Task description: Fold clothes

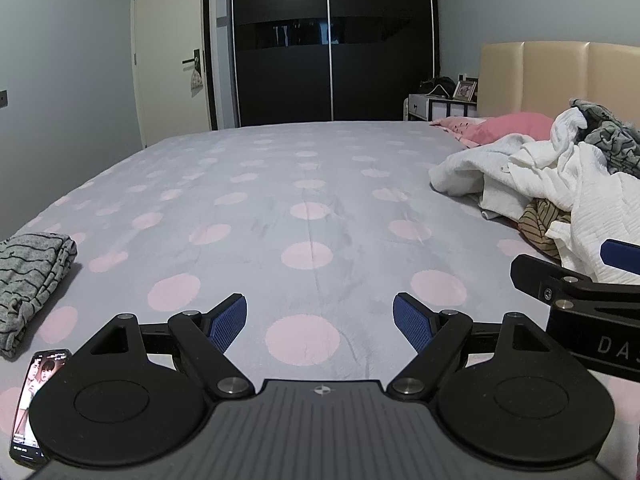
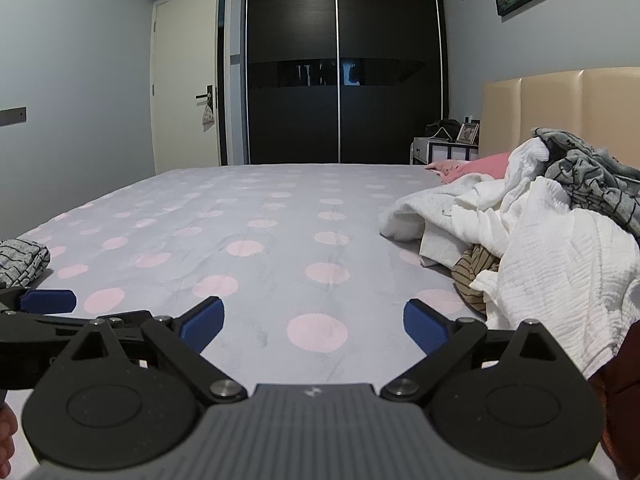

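Your work surface is a wide bed covered by a grey sheet with pink polka dots (image 1: pixel 312 208), bounded at the far end by a dark sliding-door wardrobe (image 1: pixel 332 40) and on the right by a beige padded headboard (image 1: pixel 560 76). You hold the left gripper (image 1: pixel 320 322) low over the near part of the sheet with its blue ribbed pads (image 1: pixel 226 326) spread wide apart and nothing between them. You hold the right gripper (image 2: pixel 312 322) beside it in the same attitude, jaws likewise spread and empty; the bare sheet shows through both gaps. Locate the unfolded clothes on the right side of the bed: a loose heap of white crinkled fabric (image 2: pixel 540 248), with a grey black-lined garment (image 2: pixel 592 176) on top and a brown striped garment (image 2: pixel 476 276) tucked under its near edge. A pink pillow (image 1: pixel 508 126) lies behind the heap, against the headboard. Locate one folded grey striped garment (image 1: pixel 30 276) at the left edge of the bed, well apart from the heap. A smartphone with a lit screen (image 1: pixel 34 400) lies on the sheet just in front of that folded garment.
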Motion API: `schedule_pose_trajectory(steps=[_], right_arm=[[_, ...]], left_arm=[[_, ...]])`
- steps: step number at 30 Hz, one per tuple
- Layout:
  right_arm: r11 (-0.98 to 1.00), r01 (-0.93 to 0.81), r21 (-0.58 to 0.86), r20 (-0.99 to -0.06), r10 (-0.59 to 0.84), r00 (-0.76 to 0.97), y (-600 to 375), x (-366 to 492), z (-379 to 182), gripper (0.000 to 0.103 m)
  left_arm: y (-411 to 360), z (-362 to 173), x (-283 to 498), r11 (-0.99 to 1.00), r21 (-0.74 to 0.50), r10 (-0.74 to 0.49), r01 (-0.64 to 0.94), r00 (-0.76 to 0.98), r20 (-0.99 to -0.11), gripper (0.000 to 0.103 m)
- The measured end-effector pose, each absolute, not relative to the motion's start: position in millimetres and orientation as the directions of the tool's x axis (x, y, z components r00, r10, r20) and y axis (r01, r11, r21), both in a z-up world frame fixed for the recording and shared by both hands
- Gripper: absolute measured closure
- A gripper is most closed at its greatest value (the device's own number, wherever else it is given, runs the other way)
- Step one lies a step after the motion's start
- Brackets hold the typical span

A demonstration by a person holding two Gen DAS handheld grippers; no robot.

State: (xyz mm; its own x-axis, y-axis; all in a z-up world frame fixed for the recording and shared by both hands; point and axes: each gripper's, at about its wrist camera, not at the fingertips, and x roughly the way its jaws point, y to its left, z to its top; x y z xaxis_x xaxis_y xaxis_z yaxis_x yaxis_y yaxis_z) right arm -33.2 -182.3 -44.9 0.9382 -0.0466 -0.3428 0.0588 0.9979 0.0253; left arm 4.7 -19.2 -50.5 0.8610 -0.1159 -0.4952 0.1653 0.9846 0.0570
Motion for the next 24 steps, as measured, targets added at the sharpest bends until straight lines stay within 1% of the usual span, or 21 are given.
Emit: schedule_pose_trajectory(steps=[12, 24], right_arm=[[0.999, 0.04, 0.009, -0.321, -0.036, 0.946, -177.7, -35.9, -41.5, 0.005], [0.999, 0.034, 0.008, -0.324, -0.029, 0.945, -175.1, -33.4, -43.4, 0.005]], left_arm=[[-15.5, -45.7, 2.1, 0.987, 0.058, -0.104, 0.15, 0.871, -0.48, 0.023], [-15.7, -44.8, 1.6, 0.986, 0.083, -0.088, 0.142, 0.883, -0.462, 0.022]])
